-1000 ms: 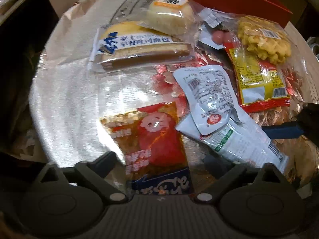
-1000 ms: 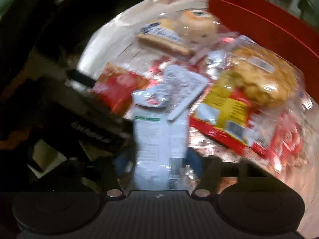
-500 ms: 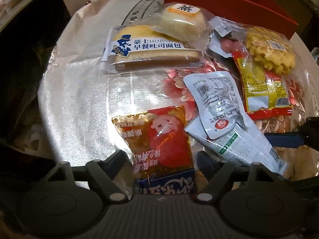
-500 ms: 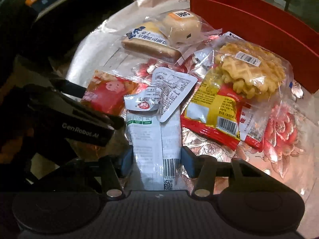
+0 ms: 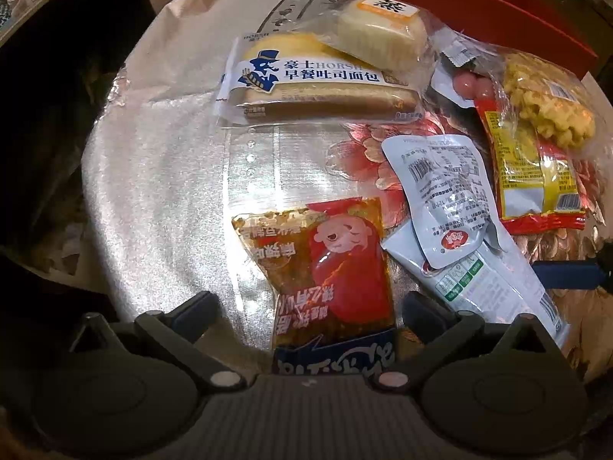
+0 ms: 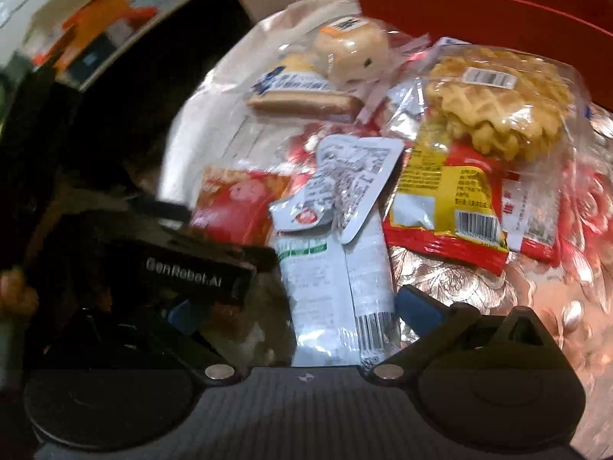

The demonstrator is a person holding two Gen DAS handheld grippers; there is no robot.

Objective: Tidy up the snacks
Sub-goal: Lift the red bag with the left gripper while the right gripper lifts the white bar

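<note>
Now L gripper (image 5: 308, 306) jaws apart w/ red pack (image 5: 325, 264) between; R gripper (image 6: 302, 310) jaws apart round white pack (image 6: 337, 287); red box (image 6: 479, 4) behind.

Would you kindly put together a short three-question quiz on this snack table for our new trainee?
1. True or false: the left gripper has its jaws apart around the red packet.
2. What lies on the toast bread: A) the waffle B) the steamed cake C) a can?
3. Fill in: the right gripper straddles the long ____ packet.

Key: 1 true; 2 B; 3 white.
</note>
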